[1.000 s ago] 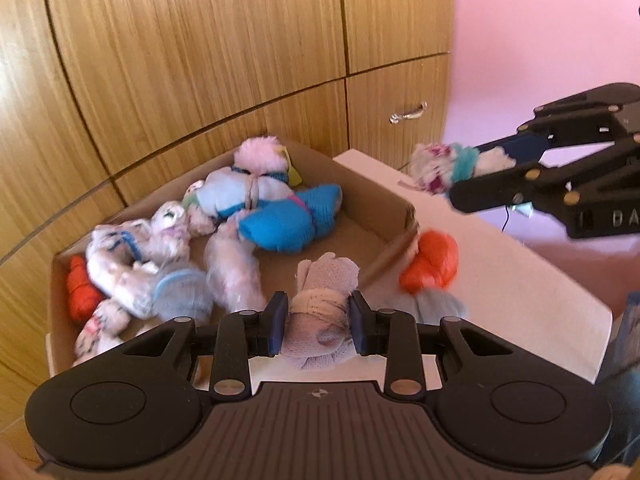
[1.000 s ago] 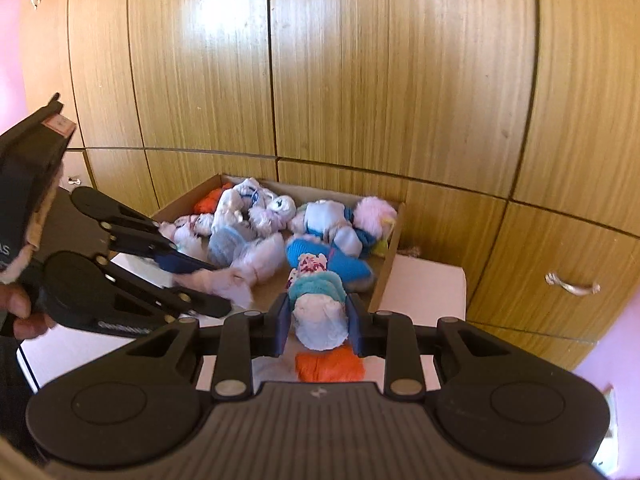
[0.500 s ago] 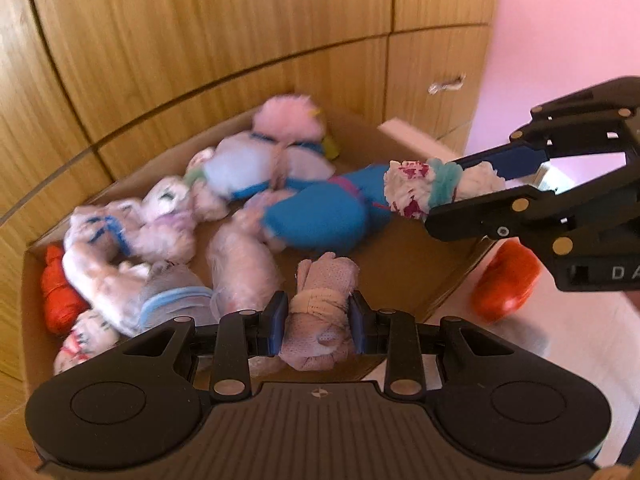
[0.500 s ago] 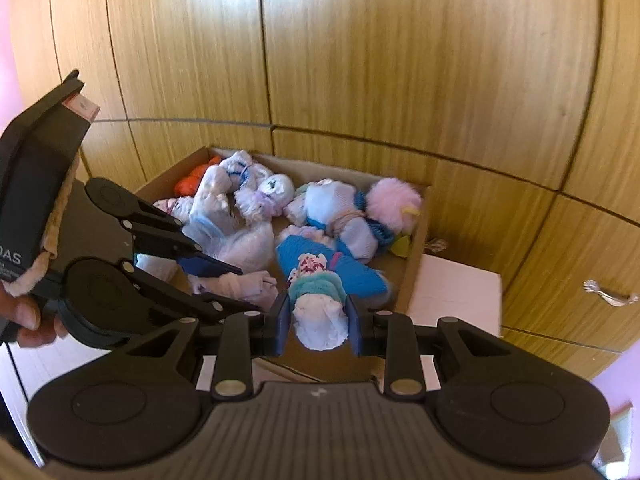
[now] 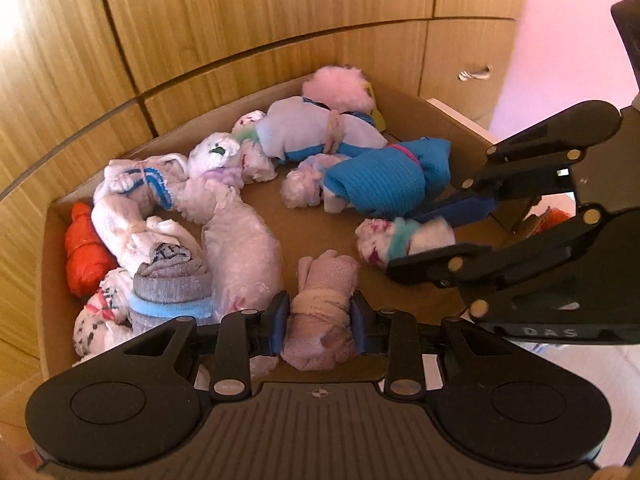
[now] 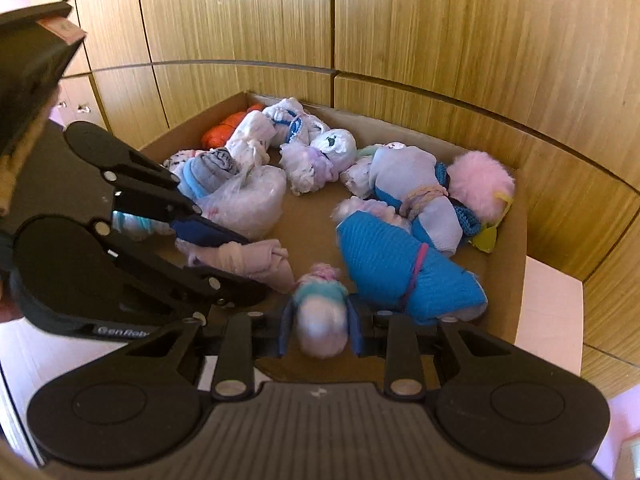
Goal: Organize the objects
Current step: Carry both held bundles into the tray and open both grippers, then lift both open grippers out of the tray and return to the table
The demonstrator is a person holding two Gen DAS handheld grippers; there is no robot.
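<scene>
meanwhile both grippers had come in over the cardboard box (image 5: 52, 240) from where they hung a second earlier, when the right one was still out over the white surface beside it. the left gripper (image 5: 319, 316) stayed clamped on a pale pink rolled sock bundle (image 5: 322, 312), fingers narrowed onto its tied middle, and it now sat low over the near bare patch of the box floor. the right gripper (image 6: 320, 322) was closed on a white bundle with a teal band (image 6: 320, 308), its speckled pink end pointing into the box. seen from the left wrist, that bundle (image 5: 404, 236) hung just in front of the blue knitted bundle (image 5: 380, 180), where half a second before it was higher and level with the box's far side.

so the carry looked nearly over: both bundles were inside the box's outline, over the open gap between the blue knitted bundle and the plastic-wrapped white bundle (image 5: 240, 248). whether either one already touched the floor of the box could not be told. the others lay packed along the back and left walls, an orange bundle (image 5: 82, 252) in the far left corner and a fluffy pink pompom (image 5: 338, 88) at the back. another orange bundle (image 5: 554, 216) showed outside the box behind the right gripper, so by my reading at least one piece remained to be fetched after these two were let go.
</scene>
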